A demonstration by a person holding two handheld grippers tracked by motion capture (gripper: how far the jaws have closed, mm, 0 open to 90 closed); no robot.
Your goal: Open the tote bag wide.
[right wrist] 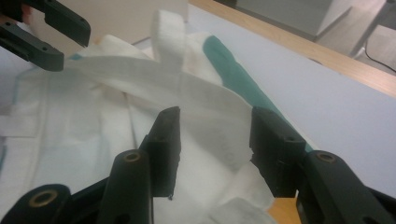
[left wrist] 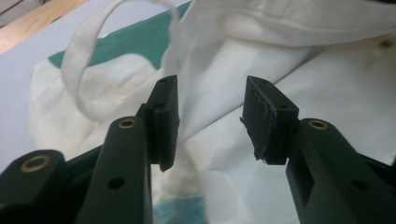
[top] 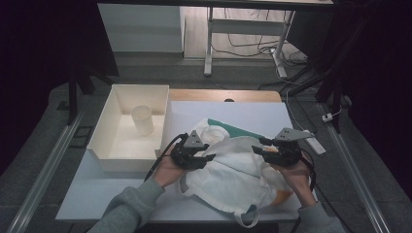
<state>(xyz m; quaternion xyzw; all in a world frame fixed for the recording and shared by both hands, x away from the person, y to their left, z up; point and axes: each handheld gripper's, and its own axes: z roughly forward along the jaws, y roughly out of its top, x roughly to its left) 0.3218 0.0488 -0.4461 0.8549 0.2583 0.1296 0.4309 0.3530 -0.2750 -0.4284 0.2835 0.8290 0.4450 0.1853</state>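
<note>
A white cloth tote bag [top: 233, 174] with a green panel [top: 238, 130] lies crumpled on the table's white mat. My left gripper [top: 210, 158] hovers at the bag's left edge with its jaws open, pointing right. The left gripper view shows the left gripper [left wrist: 212, 93] over folded white cloth, with a handle loop [left wrist: 79, 70] beyond it. Over the bag's upper right edge, my right gripper [top: 257, 146] points left. Its jaws stand open around a raised fold of the bag [right wrist: 205, 107], as the right gripper [right wrist: 215, 121] appears in its own view. Nothing is gripped.
A white open box [top: 111, 145] with a pale cup [top: 142, 119] standing inside sits on the table's left. Something orange [top: 284, 194] peeks from under the bag's right side. The table's wooden back edge [top: 223, 95] lies behind the mat. Cables trail on the floor beyond.
</note>
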